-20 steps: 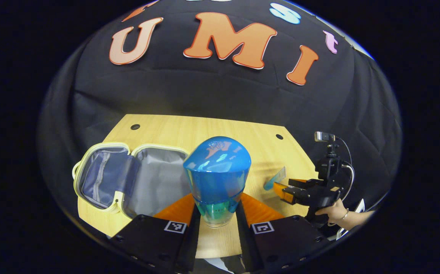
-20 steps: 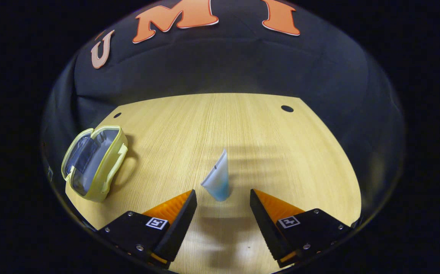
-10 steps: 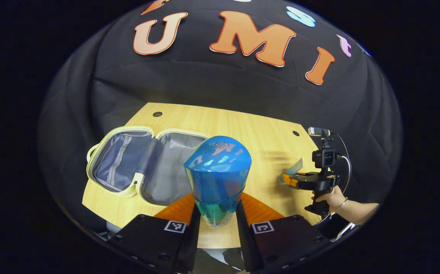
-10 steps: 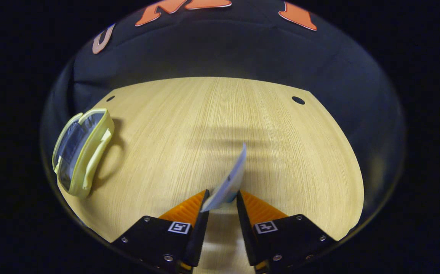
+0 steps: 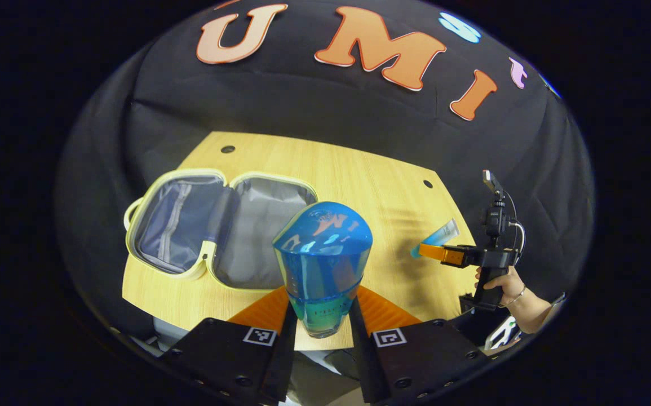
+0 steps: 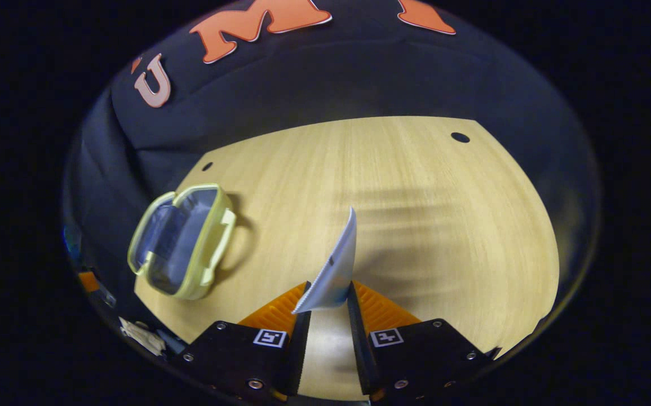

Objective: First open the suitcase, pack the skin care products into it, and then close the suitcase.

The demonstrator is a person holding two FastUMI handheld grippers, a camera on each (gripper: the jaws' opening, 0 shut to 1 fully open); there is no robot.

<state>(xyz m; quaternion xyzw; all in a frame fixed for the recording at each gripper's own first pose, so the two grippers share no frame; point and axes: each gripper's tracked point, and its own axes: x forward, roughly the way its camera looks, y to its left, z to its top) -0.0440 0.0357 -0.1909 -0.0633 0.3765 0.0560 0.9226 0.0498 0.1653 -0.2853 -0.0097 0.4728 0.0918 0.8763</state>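
So the tube (image 6: 336, 270) has now been clamped and lifted off the table (image 6: 443, 225) by the right gripper (image 6: 325, 316). The blue bottle (image 5: 322, 265) is pinched in the left gripper (image 5: 319, 324), just right of the open suitcase (image 5: 218, 225). Packing can probably be started next.

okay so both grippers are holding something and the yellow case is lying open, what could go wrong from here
1. The blue bottle is pinched low at its narrow end by the left gripper, with the wide end beyond the fingers; it might tip or slip when tilted toward the open case.
2. The right gripper grips the thin tube near one end, so it may pivot or slide out.
3. Both items go to one small case, so the grippers could collide above it.
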